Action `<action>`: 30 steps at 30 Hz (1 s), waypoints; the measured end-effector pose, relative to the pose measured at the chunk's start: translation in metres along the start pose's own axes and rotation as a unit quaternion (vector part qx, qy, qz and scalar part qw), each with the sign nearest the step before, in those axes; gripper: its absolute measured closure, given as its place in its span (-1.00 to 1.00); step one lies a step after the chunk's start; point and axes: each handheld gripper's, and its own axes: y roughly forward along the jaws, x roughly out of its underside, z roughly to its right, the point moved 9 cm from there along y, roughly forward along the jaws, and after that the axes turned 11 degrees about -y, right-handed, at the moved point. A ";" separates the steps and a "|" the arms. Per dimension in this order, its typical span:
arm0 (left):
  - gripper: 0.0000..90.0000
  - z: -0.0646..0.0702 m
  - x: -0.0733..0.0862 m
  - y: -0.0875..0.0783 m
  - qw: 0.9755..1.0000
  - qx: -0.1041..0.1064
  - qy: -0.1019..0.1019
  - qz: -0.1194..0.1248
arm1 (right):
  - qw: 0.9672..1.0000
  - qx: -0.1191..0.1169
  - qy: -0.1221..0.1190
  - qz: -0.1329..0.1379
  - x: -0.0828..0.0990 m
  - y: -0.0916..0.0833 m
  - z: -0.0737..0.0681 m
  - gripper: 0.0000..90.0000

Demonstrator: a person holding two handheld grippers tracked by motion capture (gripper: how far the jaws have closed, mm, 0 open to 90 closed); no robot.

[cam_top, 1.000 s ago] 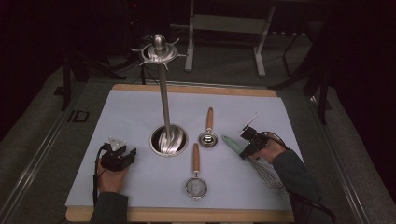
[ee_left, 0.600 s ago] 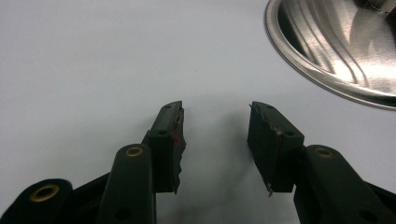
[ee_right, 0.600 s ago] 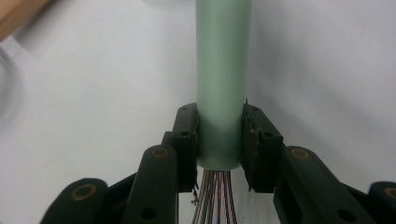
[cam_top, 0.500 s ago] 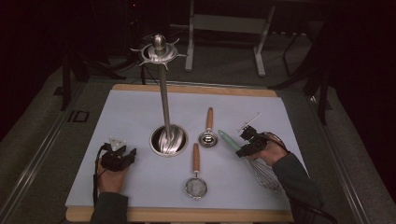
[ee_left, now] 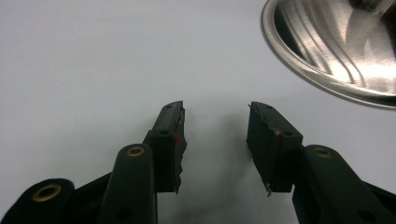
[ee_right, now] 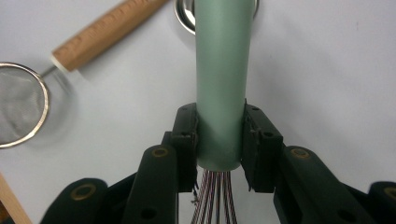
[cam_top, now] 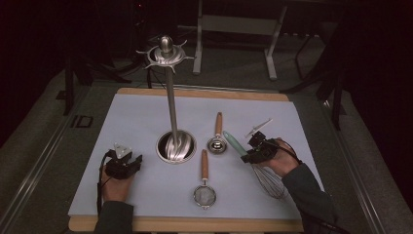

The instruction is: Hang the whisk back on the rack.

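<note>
Whisk (cam_top: pixel 265 173), with its pale green handle (ee_right: pixel 222 84) pinched between the fingers (ee_right: pixel 187 135) of the right gripper (cam_top: pixel 255 148), sits at the right side of the table (cam_top: pixel 136 117); its wire loops trail toward the person's sleeve. The grip lies at the handle's lower end, just above the wires. I judge the step in hand to be lifting the whisk off the white mat, likely to hang it on the tall steel utensil stand (cam_top: pixel 171 107) at the middle. The next move calls for raising it clear of the small ladle (cam_top: pixel 216 141) and the strainer (cam_top: pixel 204 192) nearby, then bringing the handle's end up to a hook. The left gripper (cam_top: pixel 122 163) rests near the stand's base (ee_left: pixel 336 46), its fingers (ee_left: pixel 168 140) spread and empty.
</note>
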 end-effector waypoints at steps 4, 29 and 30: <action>0.31 0.000 0.000 -0.001 1.000 0.005 -0.002 0.004 | 1.000 0.004 -0.008 0.017 -0.007 -0.005 -0.005 0.54; 0.29 0.001 -0.001 -0.003 1.000 0.012 0.000 0.015 | 0.985 0.010 -0.060 0.164 -0.054 -0.024 -0.039 0.54; 0.29 0.001 -0.001 -0.003 1.000 0.012 -0.001 0.015 | 0.984 0.011 -0.060 0.168 -0.055 -0.025 -0.040 0.54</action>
